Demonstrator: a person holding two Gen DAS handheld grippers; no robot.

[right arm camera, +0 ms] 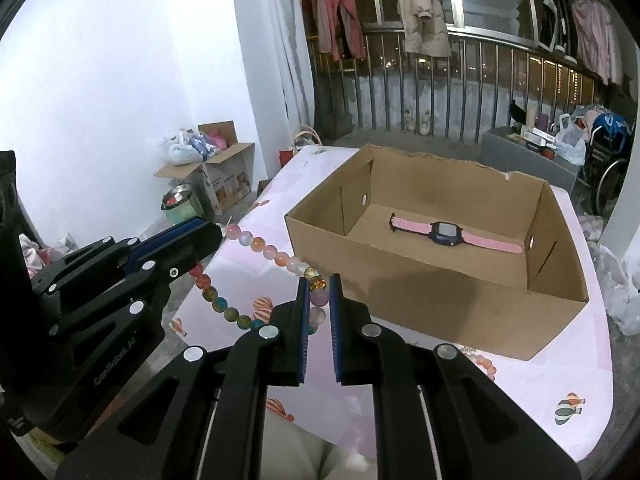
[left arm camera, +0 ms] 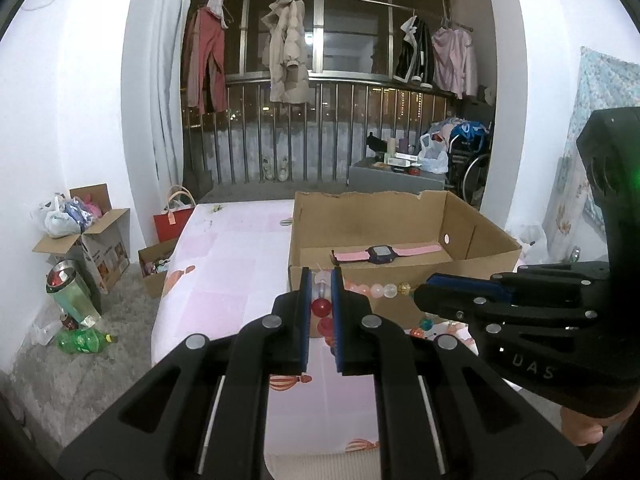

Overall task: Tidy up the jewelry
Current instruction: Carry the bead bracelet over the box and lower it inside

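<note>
While both jaws clamp the bead necklace [right arm camera: 256, 244] | strung between them | beside box [right arm camera: 440, 280]

White walls [left arm camera: 80, 120]; balcony railing [left arm camera: 320, 80] w/ hung clothes [left arm camera: 286, 52].

The right gripper [right arm camera: 319, 286] pinches a bead necklace [right arm camera: 280, 258] between its blue-padded fingers, a pale lilac bead caught at the tips. From there the strand runs up and to the left to the left gripper [right arm camera: 218, 236], which clamps its other end, while a second run of darker mottled beads sags below. Ahead and to the right stands an open cardboard box [right arm camera: 400, 280] with a pink-strapped watch [right arm camera: 448, 234] lying flat inside.
</note>
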